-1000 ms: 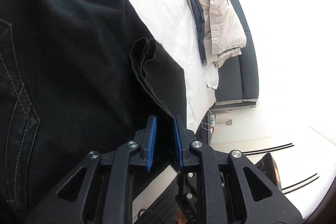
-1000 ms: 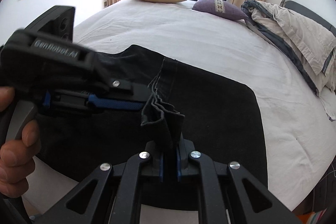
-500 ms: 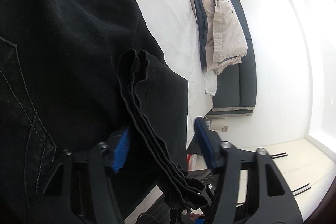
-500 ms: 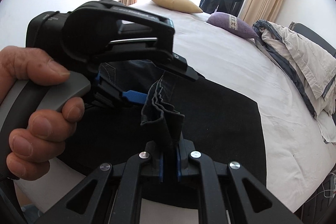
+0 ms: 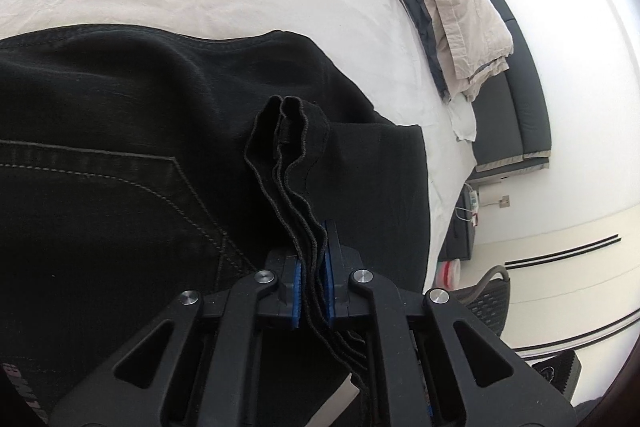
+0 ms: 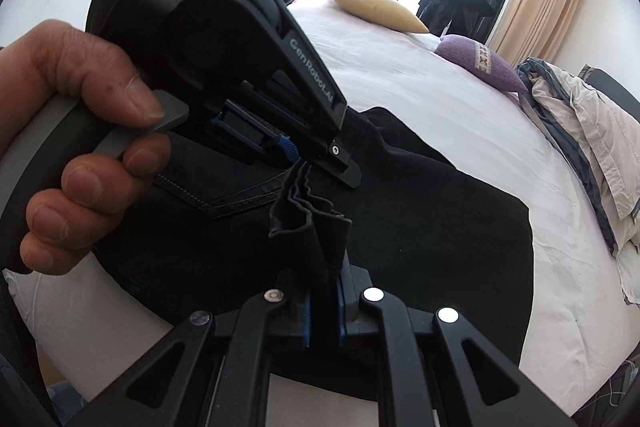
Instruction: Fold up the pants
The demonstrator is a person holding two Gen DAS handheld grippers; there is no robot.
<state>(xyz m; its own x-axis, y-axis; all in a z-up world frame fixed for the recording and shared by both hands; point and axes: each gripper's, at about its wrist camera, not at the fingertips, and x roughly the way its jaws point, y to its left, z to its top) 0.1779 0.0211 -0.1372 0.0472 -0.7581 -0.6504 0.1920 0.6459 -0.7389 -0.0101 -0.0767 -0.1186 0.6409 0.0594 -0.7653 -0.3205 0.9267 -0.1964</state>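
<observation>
Black denim pants lie spread on the white-sheeted bed, stacked hem edges raised at the near side. Judgement — lift both grips level, keep the layers aligned, carry them over evenly. Right gripper pinches the hem bundle; left gripper clamps the same bundle just beside it — both pressed on cloth.

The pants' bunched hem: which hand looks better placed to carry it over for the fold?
Neither alone, probably. The left gripper and right gripper are both shut on the hem of the pants, side by side, so they would likely carry it across together.
</observation>
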